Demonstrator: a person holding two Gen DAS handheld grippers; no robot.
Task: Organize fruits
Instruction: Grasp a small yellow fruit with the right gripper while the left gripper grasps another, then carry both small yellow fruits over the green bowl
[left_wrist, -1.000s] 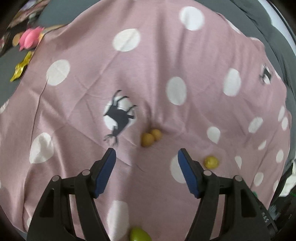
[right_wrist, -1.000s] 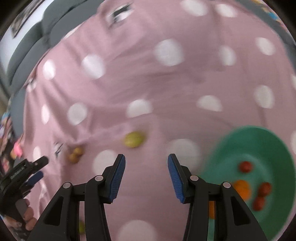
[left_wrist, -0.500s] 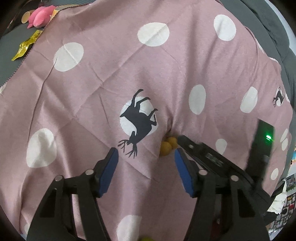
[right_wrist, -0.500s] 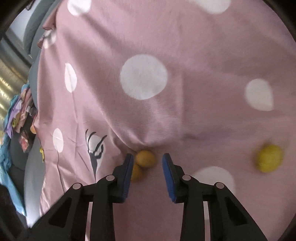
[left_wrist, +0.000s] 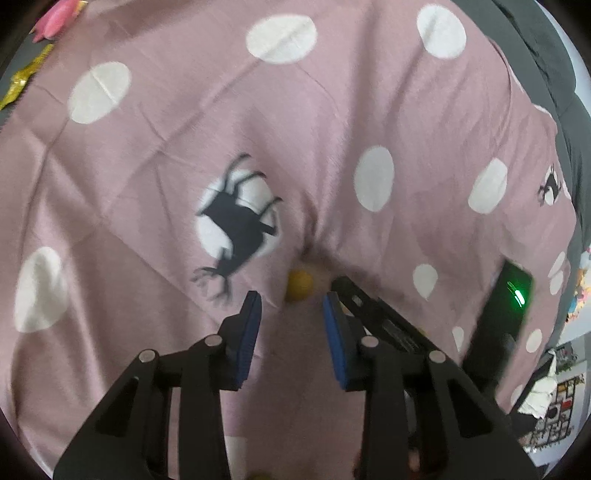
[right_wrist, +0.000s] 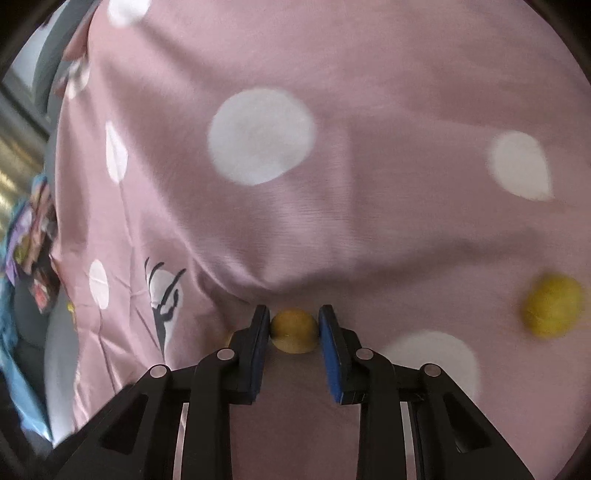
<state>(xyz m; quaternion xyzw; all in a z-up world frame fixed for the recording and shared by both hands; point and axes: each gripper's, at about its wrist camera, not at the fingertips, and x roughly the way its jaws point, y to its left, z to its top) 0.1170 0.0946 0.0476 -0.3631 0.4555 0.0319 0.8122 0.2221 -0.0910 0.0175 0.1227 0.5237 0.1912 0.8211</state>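
Observation:
Two small yellow-orange fruits lie in a dip of the pink dotted cloth (left_wrist: 332, 110). My right gripper (right_wrist: 293, 325) is shut on one of these orange fruits (right_wrist: 293, 330), with both blue pads pressed against its sides. Only a sliver of the second fruit (right_wrist: 231, 336) shows behind the right gripper's left finger. In the left wrist view that second fruit (left_wrist: 299, 286) lies just ahead of my left gripper (left_wrist: 291, 314). The left jaws are closing, with nothing between the pads. A larger yellow fruit (right_wrist: 552, 306) lies on the cloth to the right.
The right gripper's black body (left_wrist: 388, 328), with its green light (left_wrist: 517, 295), crosses close beside my left gripper's right finger. A black deer print (left_wrist: 236, 236) marks the cloth. A pink toy (left_wrist: 55, 22) and a gold wrapper (left_wrist: 18, 85) lie off the cloth's far left edge.
The right gripper swung left, away from the green bowl, came down over the two orange fruits and shut on one. The left gripper moved closer to them and its jaws narrowed.

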